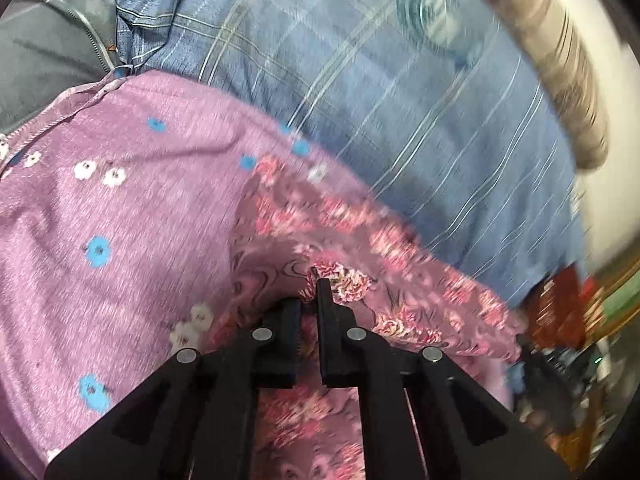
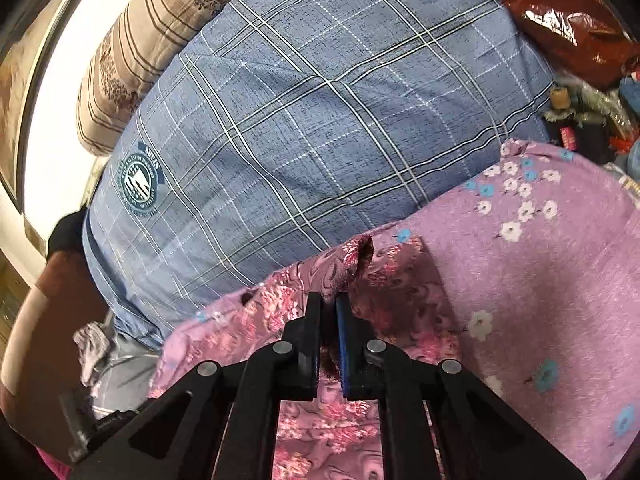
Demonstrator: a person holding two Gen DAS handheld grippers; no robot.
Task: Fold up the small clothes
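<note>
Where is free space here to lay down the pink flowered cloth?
The blue checked sheet is bare between the striped pillow and the lilac flowered cloth. Beyond its far right corner, by the red bag, it is crowded with small items.

blue plaid sheet [image 2: 320, 128], striped brown pillow [image 2: 132, 68]

We see blue checked sheet [image 2: 320, 128] flat and bare ahead: room to pass. Purple flower cloth [image 2: 540, 280] bunched on right. Striped pillow [image 2: 132, 60] blocks far left edge. Red bag [image 2: 568, 20] and clutter [image 2: 592, 120] crowd far right.
</note>
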